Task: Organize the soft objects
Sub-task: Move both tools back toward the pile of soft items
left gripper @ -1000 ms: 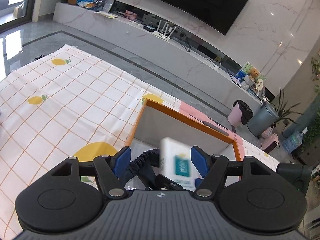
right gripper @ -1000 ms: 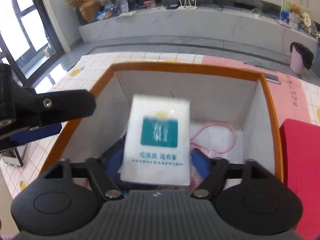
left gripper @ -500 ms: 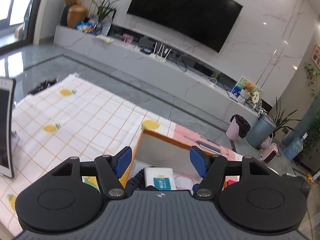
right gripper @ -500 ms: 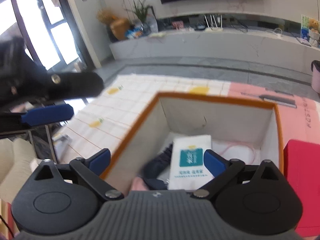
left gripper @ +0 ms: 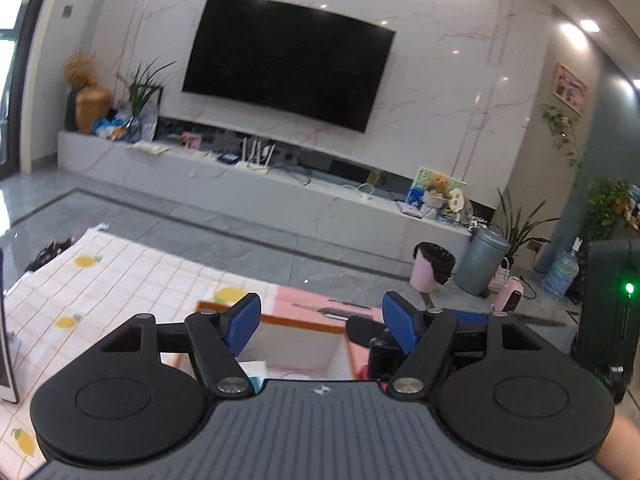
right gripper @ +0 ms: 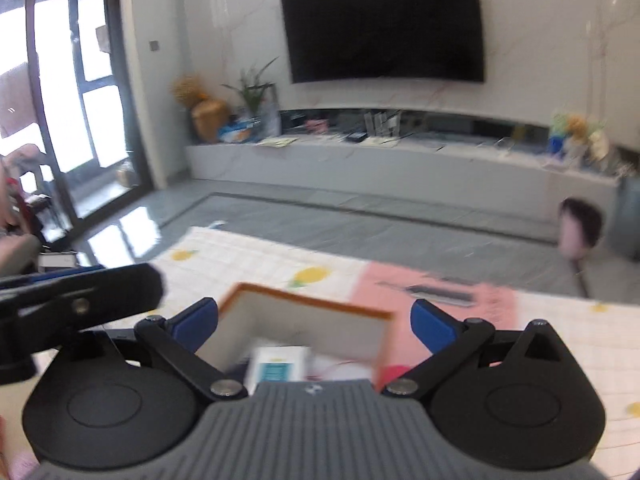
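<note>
The orange-rimmed white box (right gripper: 304, 300) stands on the table below both grippers. A white tissue pack (right gripper: 280, 364) with a teal label lies inside it, next to a dark item and a pink cord (right gripper: 340, 364). My right gripper (right gripper: 314, 320) hangs above the box, open wide, with nothing between its blue pads. My left gripper (left gripper: 322, 320) is also above the box (left gripper: 296, 323), its jaws opening and empty. A corner of the tissue pack (left gripper: 254, 370) shows under its left finger. The left gripper's black finger (right gripper: 100, 292) crosses the right wrist view at the left.
The table wears a white checked cloth with lemons (left gripper: 120, 280) and a pink strip (right gripper: 440, 280) on which a dark flat comb-like thing (right gripper: 440, 294) lies. A red item (right gripper: 394, 372) sits right of the box. A screen's edge (left gripper: 6, 340) stands at the far left.
The tissue pack left the right gripper's jaws and now lies in the box. Both grippers rose and drew back from the box. The right jaws opened wider.
</note>
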A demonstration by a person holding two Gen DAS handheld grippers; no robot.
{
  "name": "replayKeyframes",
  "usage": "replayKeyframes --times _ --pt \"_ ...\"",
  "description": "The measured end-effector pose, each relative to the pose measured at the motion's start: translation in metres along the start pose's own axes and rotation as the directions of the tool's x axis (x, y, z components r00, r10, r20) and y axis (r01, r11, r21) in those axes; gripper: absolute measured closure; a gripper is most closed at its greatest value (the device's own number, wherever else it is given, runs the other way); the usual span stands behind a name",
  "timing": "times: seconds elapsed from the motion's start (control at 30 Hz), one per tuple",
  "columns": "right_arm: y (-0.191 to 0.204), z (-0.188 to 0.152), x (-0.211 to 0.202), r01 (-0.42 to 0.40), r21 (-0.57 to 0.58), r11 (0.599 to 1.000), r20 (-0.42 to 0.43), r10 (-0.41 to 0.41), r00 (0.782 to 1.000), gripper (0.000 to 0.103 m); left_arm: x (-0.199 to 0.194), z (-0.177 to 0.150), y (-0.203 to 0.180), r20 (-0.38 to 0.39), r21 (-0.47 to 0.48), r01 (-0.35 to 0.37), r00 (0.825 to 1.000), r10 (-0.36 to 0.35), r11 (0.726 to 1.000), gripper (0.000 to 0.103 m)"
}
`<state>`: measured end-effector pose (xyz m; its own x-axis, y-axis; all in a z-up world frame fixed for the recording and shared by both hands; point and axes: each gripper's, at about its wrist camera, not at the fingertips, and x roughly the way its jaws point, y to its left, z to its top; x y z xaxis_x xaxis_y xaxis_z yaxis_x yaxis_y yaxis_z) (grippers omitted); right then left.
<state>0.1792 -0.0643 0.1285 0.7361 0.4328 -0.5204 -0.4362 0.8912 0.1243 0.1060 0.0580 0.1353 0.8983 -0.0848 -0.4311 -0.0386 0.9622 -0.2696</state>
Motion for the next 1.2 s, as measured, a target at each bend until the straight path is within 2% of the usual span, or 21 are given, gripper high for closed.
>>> replayKeyframes --times 0.13,0.27,0.37,0.5,0.73,0.83,0.93,1.0,1.1,1.2 --pt "-0.040 -0.002 -0.014 0.048 0.032 0.998 -0.003 -0.048 0.999 0.003 -0.003 -0.005 -0.032 0.023 0.035 0.024 0.999 -0.025 0.999 0.021" --pt "-0.090 -0.015 -0.016 0.135 0.076 0.988 -0.031 -0.133 0.991 0.003 0.001 -0.011 -0.056 0.014 0.015 0.071 0.997 -0.071 0.997 0.021" --pt "-0.131 -0.033 -0.009 0.201 0.110 0.973 -0.066 -0.194 0.979 0.003 0.012 -0.020 -0.073 -0.020 0.026 0.098 0.995 -0.098 0.995 0.021" --pt "-0.180 -0.063 0.005 0.260 0.176 0.949 -0.132 -0.239 0.962 0.003 0.029 -0.042 -0.094 -0.067 0.085 0.097 0.994 -0.092 0.992 0.022" --pt "-0.235 -0.105 0.044 0.271 0.260 0.927 -0.239 -0.210 0.948 0.003 0.054 -0.087 -0.120 -0.133 0.164 0.120 0.986 -0.098 0.979 0.022" --pt "-0.248 -0.119 0.059 0.256 0.307 0.916 -0.269 -0.175 0.947 0.003 0.060 -0.106 -0.129 -0.164 0.209 0.164 0.978 -0.131 0.964 0.022" --pt "-0.251 -0.131 0.076 0.221 0.316 0.923 -0.298 -0.124 0.947 0.003 0.064 -0.122 -0.133 -0.187 0.231 0.209 0.968 -0.167 0.950 0.022" --pt "-0.250 -0.136 0.087 0.206 0.311 0.928 -0.304 -0.108 0.947 0.003 0.067 -0.133 -0.134 -0.201 0.248 0.240 0.960 -0.193 0.938 0.022" --pt "-0.250 -0.143 0.098 0.205 0.338 0.919 -0.266 -0.116 0.957 0.003 0.072 -0.144 -0.133 -0.222 0.261 0.281 0.949 -0.226 0.924 0.022" --pt "-0.256 -0.150 0.109 0.215 0.347 0.913 -0.281 -0.118 0.953 0.003 0.076 -0.153 -0.131 -0.243 0.266 0.284 0.945 -0.221 0.921 0.023"
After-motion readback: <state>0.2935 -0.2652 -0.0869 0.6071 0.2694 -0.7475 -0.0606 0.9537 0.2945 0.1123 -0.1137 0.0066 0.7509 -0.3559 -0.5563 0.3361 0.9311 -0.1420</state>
